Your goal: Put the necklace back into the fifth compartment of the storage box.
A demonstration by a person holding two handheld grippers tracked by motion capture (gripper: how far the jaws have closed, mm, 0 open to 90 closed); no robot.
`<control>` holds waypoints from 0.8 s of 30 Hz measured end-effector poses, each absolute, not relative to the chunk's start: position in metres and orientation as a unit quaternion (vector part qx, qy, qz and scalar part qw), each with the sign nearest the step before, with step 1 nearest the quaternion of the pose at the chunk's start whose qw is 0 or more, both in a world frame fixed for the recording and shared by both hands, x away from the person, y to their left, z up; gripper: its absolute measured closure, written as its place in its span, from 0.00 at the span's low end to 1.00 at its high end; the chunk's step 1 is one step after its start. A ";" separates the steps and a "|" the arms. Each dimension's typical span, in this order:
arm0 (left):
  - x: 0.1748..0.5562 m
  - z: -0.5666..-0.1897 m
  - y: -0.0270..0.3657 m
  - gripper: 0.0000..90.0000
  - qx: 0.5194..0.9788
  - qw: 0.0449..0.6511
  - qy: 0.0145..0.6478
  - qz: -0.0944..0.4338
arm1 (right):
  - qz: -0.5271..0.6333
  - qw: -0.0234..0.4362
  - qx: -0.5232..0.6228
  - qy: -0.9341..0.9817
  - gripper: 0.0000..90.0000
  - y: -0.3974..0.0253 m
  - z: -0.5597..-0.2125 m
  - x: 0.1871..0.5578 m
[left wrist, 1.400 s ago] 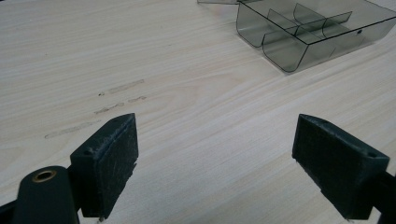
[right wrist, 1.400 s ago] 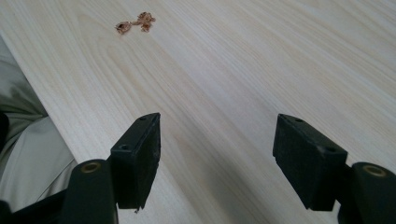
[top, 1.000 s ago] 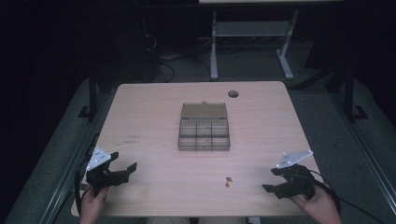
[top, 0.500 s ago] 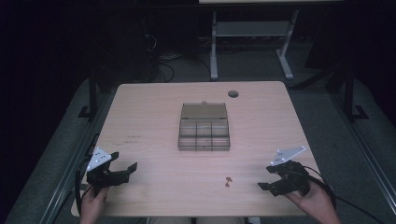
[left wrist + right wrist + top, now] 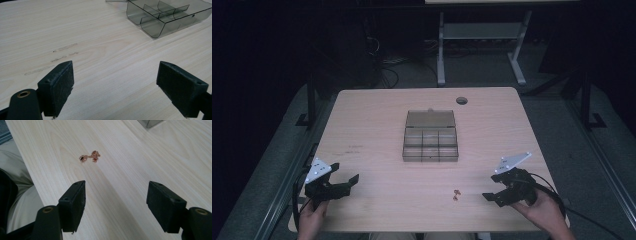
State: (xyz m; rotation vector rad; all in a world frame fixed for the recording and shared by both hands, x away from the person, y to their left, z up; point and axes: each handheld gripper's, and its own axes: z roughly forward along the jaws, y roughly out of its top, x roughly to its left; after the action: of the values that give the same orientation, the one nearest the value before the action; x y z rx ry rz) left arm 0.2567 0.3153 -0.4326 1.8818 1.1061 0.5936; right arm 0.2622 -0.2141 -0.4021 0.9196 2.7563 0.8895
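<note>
Right gripper wide open, empty; small shiny copper chain just ahead, left. Go low, pinch middle.

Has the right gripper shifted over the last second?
Yes. In the high view the right gripper has moved left along the table's near edge, closing on the small copper piece, which lies where it did.

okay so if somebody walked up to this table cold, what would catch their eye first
Probably the smoky clear compartment box, lid open, standing mid-table. Next, the small coppery tangle lying on the bare wood near the front edge, just ahead of the right gripper, whose jaws are spread wide. The left gripper waits open at the near left corner.
</note>
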 end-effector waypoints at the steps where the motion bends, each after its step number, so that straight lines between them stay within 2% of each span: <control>1: 0.257 -0.433 0.315 0.16 0.753 0.426 0.442 0.237 | 0.291 0.053 0.301 0.906 0.35 -0.213 -0.402 0.263; 24: 0.257 -0.432 0.314 0.16 0.753 0.426 0.441 0.239 | 0.288 0.042 0.275 0.917 0.36 -0.189 -0.398 0.277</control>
State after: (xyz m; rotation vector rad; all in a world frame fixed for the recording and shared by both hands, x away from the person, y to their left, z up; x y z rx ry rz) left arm 0.2571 0.3143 -0.4321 1.8821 1.1010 0.5976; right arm 0.2772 -0.1885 -0.3977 0.8403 2.8049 0.8810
